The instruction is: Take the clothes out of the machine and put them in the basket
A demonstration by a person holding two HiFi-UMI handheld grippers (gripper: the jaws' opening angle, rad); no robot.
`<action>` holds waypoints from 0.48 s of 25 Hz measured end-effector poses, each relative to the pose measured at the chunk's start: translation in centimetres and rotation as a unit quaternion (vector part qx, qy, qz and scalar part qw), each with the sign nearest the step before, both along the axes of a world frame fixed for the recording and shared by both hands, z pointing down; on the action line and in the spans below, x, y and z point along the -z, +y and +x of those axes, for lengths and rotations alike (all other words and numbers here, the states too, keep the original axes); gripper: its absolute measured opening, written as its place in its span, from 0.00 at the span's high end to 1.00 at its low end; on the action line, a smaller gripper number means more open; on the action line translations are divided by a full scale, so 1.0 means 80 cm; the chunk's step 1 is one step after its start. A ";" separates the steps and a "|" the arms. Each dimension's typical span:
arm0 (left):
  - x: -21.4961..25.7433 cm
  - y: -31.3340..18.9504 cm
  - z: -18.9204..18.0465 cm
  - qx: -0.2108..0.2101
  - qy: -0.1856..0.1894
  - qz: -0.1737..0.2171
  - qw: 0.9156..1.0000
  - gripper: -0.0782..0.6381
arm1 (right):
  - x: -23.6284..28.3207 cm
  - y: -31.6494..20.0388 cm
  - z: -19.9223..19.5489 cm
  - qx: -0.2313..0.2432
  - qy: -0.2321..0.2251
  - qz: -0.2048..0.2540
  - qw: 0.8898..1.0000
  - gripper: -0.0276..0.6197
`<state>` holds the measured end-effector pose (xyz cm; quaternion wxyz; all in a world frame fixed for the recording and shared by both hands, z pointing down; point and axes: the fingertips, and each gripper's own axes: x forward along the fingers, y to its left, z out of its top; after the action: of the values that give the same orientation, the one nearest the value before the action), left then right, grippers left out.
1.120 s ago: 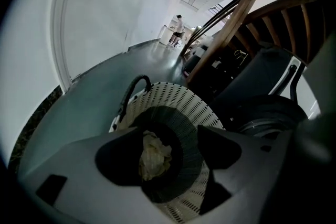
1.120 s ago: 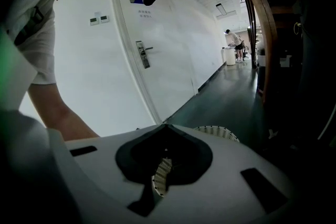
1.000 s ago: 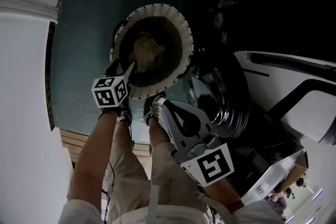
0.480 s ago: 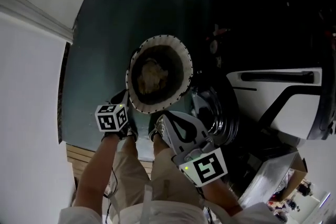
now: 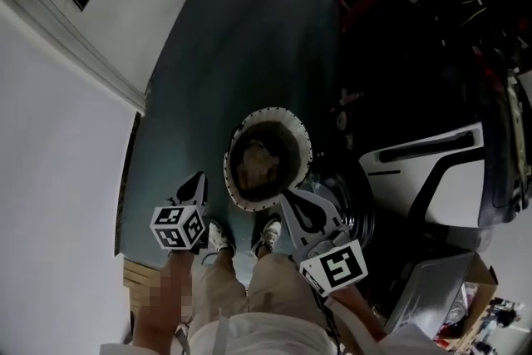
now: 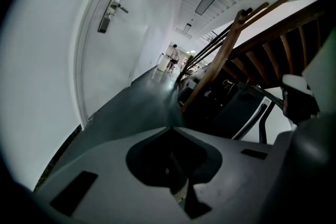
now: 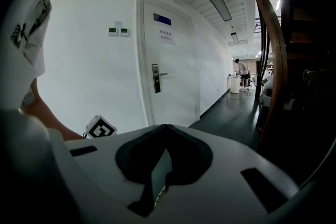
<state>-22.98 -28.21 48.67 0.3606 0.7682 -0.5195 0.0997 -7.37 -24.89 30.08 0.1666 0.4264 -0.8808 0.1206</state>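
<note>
A round basket (image 5: 235, 152) with a white ribbed rim stands on the dark floor in the head view. A beige bundle of clothes (image 5: 258, 165) lies in it. My left gripper (image 5: 199, 179) hangs to the left of the basket and above it, shut and with nothing in it; its tips meet in the left gripper view (image 6: 170, 129). My right gripper (image 5: 288, 197) is at the basket's lower right, also raised, its jaws together and empty (image 7: 165, 127). The white washing machine (image 5: 420, 175) stands to the right, its drum opening (image 5: 353, 208) dark.
My two shoes (image 5: 219, 238) stand just below the basket. A white door with a handle (image 7: 156, 77) is on the left wall. Wooden stair rails (image 6: 226, 44) rise on the right. A person (image 7: 243, 68) stands far down the corridor. Boxes (image 5: 465, 295) sit at lower right.
Both grippers have lifted up and back from the basket. The left one, which reached over the rim, now hangs beside it. The view has risen, so the basket looks smaller.
</note>
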 end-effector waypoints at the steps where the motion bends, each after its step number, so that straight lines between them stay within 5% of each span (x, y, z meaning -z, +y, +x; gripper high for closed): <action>1: 0.020 0.000 -0.004 0.000 -0.001 0.015 1.000 0.87 | 0.010 0.001 -0.003 0.002 -0.002 0.003 1.000 0.94; 12: 0.222 -0.002 -0.029 0.024 0.025 0.145 0.989 0.87 | 0.131 0.010 -0.001 0.013 0.000 0.066 0.998 0.94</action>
<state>-25.32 -28.36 30.91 0.2604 0.8019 -0.5377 -0.0050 -7.43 -24.11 19.62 0.1392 0.4249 -0.8925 0.0601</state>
